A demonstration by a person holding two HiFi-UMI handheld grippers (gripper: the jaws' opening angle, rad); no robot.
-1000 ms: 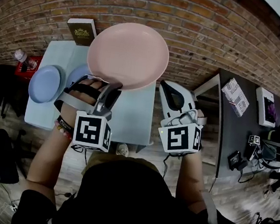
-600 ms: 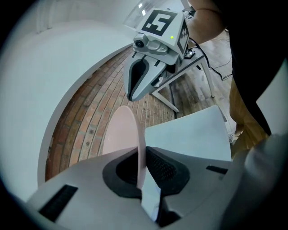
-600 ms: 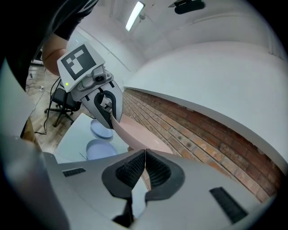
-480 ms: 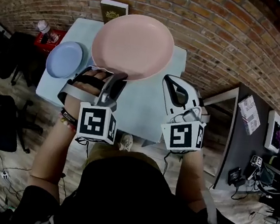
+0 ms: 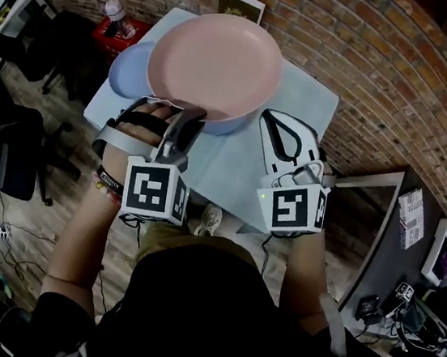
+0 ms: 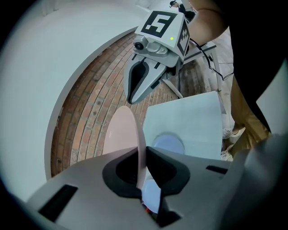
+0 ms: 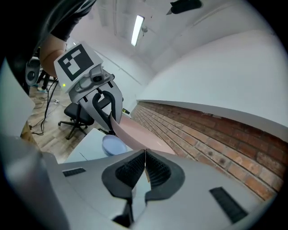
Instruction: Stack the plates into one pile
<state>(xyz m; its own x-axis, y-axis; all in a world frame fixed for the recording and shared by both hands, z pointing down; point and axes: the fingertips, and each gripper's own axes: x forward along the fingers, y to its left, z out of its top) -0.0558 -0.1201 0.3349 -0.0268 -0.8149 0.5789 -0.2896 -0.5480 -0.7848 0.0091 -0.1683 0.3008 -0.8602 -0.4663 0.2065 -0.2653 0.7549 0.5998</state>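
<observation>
A large pink plate [image 5: 214,65] hangs over the pale blue table [image 5: 303,102], with my left gripper [image 5: 189,116] shut on its near rim. In the left gripper view the pink plate [image 6: 120,134] stands edge-on between the jaws of my left gripper [image 6: 141,155]. A blue plate [image 5: 126,68] lies on the table at the left, partly under the pink one. The rim of a second blue plate [image 5: 232,123] shows below the pink plate's near edge. My right gripper [image 5: 270,121] is shut on nothing, right of the pink plate. From my right gripper [image 7: 145,158], the pink plate [image 7: 135,132] hovers above a blue plate [image 7: 112,144].
A dark book [image 5: 241,4] lies at the table's far edge. A bottle [image 5: 115,11] stands on a red box [image 5: 116,30] past the far left corner. Black chairs [image 5: 14,154] stand at the left, a dark desk [image 5: 409,255] at the right.
The pink plate has moved left in my left gripper and now overlaps the blue plates. The right gripper has kept its place beside it.
</observation>
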